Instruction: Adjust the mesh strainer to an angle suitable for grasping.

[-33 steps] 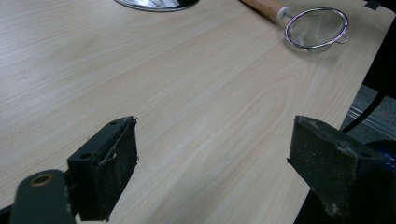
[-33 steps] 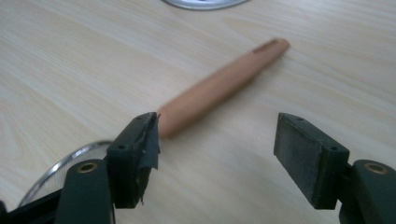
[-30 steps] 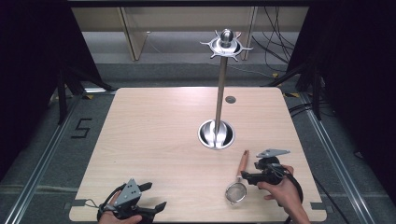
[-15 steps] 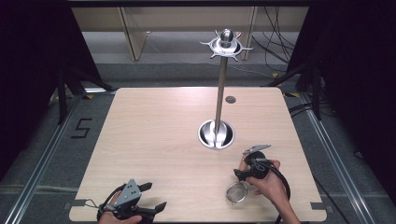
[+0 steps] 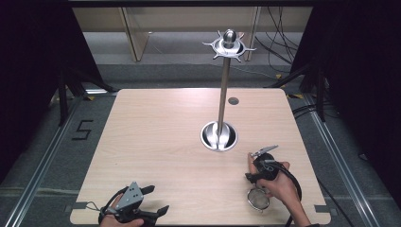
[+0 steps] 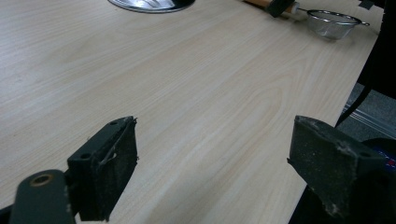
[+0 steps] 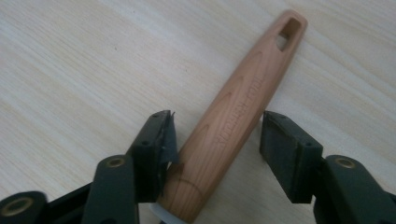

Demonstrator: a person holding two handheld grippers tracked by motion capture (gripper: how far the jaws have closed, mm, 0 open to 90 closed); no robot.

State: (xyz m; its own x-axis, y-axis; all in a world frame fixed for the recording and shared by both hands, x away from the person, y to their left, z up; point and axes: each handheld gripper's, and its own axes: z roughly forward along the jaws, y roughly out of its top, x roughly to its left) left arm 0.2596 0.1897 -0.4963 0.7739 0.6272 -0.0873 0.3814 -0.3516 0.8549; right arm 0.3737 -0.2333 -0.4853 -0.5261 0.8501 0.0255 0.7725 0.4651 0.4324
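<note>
Now the strainer's wooden handle (image 7: 236, 119) lies flat on the table (image 5: 156, 142) between my right claw's (image 7: 215, 140) jaws, left pad touching, right pad just off. I judge this the grasp step: next I close squarely. My left claw (image 6: 212, 163) rests wide, holding nothing.

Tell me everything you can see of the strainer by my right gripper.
The strainer lies flat on the table near its front right corner. It has a small round wire-mesh bowl with a metal rim, and a tapered, light wooden handle with a slotted hanging hole at its far end and faint lettering along it. The right gripper straddles the handle near the bowl end, jaws open, the left one at or against the wood and the right one apart from it.
</note>
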